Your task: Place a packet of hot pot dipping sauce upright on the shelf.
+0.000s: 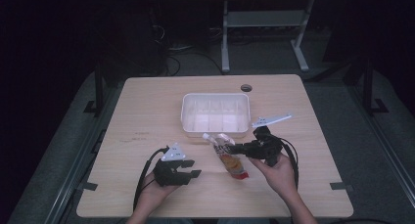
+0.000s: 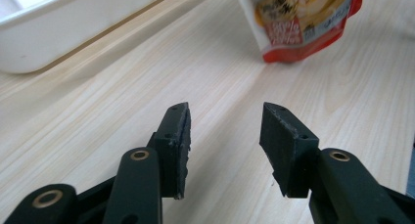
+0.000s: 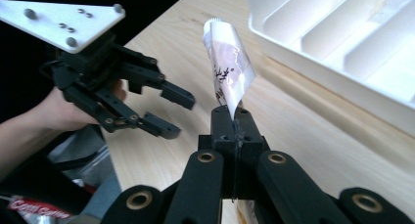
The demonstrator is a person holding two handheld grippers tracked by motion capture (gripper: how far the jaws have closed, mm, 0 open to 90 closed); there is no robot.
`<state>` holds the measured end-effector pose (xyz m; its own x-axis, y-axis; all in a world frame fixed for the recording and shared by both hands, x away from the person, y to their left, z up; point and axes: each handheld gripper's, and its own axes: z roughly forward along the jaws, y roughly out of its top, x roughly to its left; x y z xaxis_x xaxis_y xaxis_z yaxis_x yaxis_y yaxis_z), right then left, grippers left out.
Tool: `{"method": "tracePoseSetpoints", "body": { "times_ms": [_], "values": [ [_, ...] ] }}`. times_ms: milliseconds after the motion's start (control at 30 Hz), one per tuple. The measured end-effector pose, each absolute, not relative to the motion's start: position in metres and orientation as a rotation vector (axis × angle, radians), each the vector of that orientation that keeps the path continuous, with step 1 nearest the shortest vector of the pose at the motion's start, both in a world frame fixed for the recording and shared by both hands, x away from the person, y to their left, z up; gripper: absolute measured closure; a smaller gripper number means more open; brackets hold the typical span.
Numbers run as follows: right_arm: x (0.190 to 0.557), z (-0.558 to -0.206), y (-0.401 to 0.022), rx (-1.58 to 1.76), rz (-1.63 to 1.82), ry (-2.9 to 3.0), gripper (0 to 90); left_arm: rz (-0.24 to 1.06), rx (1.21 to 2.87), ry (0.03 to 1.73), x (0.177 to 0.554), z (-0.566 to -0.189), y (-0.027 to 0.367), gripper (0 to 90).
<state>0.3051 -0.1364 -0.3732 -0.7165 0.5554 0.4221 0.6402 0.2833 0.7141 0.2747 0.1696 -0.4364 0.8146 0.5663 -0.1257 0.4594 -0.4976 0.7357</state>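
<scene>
Pouch (image 1: 228,157) lengthwise toward tray (image 1: 215,129)

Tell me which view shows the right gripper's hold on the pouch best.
The right gripper view: the right gripper has its jaws pressed shut on the pouch, seen close. The high view shows the pouch small, beside the tray. The left gripper view shows the pouch's printed lower end.

Right claw (image 3: 234,117) clamped on pouch (image 3: 227,67) edge — white tray (image 3: 337,53) beside; left claw (image 3: 169,114) parted.
</scene>
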Motion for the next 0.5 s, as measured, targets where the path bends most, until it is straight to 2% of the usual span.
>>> {"method": "tracePoseSetpoints", "body": {
  "times_ms": [267,500],
  "values": [
    [0.308,-0.363,-0.137,-1.179,-1.453,-2.446,90.0,0.194,2.167,0.795,0.275,-0.435,0.182,49.9],
    [0.313,-0.34,-0.127,-1.196,-1.449,-2.505,90.0,0.211,2.145,0.819,0.276,-0.434,0.19,48.3]
  ]
}}
